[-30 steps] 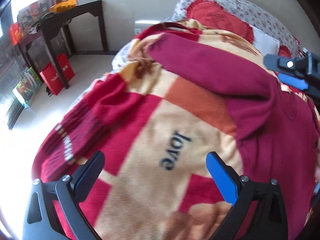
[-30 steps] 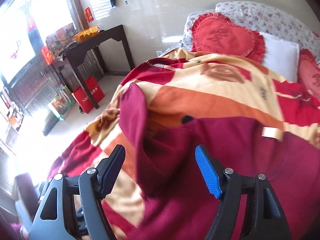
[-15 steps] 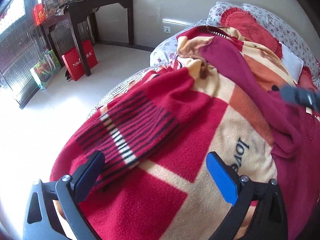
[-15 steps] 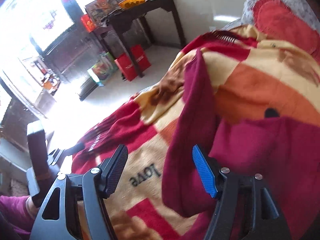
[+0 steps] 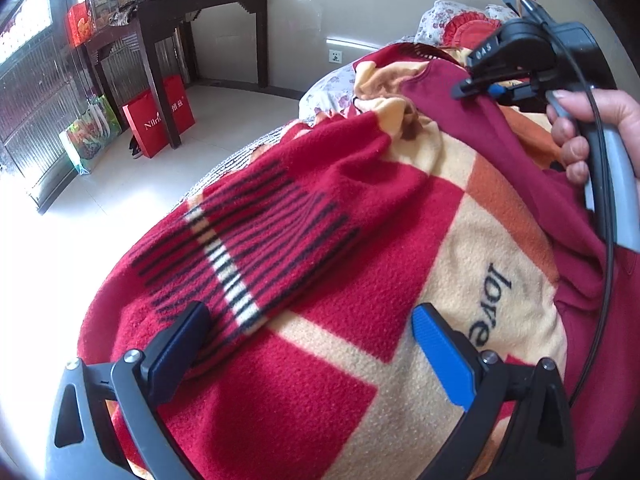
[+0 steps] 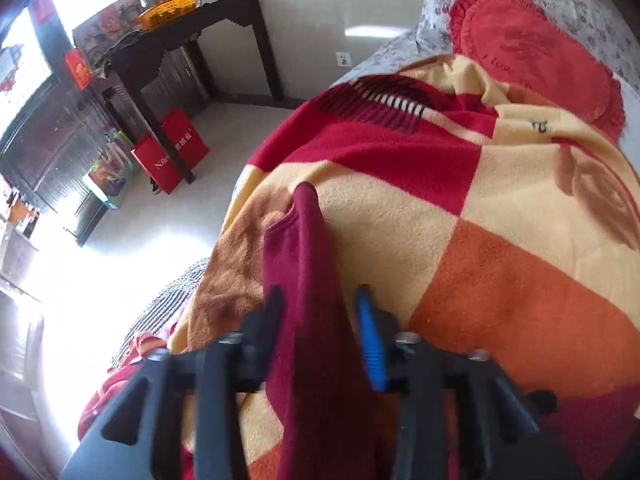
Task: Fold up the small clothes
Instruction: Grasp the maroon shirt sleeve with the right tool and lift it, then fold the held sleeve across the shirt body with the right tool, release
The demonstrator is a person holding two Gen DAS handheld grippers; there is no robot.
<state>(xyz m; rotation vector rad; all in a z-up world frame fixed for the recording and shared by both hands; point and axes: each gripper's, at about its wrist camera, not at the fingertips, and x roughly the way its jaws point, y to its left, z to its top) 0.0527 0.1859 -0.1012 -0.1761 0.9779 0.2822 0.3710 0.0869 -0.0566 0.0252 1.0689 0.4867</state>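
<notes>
A dark red long-sleeved garment (image 5: 560, 216) lies on a red, cream and orange blanket (image 5: 328, 320) on a bed. Its sleeve (image 6: 308, 280) stretches away toward the blanket's left edge. My right gripper (image 6: 320, 312) straddles that sleeve, the fingers close against both its sides; it also shows in the left wrist view (image 5: 476, 86), held by a hand. My left gripper (image 5: 308, 336) is open and empty over the blanket's near left part, left of the garment's body.
A dark wooden side table (image 5: 180, 12) stands by the window with a red bag (image 5: 160, 120) beside it. A red heart-shaped cushion (image 6: 532, 64) and pillows lie at the bed's head. The tiled floor (image 5: 200, 132) lies left of the bed.
My right gripper has moved forward along the sleeve and its fingers have narrowed from wide open to close around the sleeve. My left gripper has drifted left, away from the garment.
</notes>
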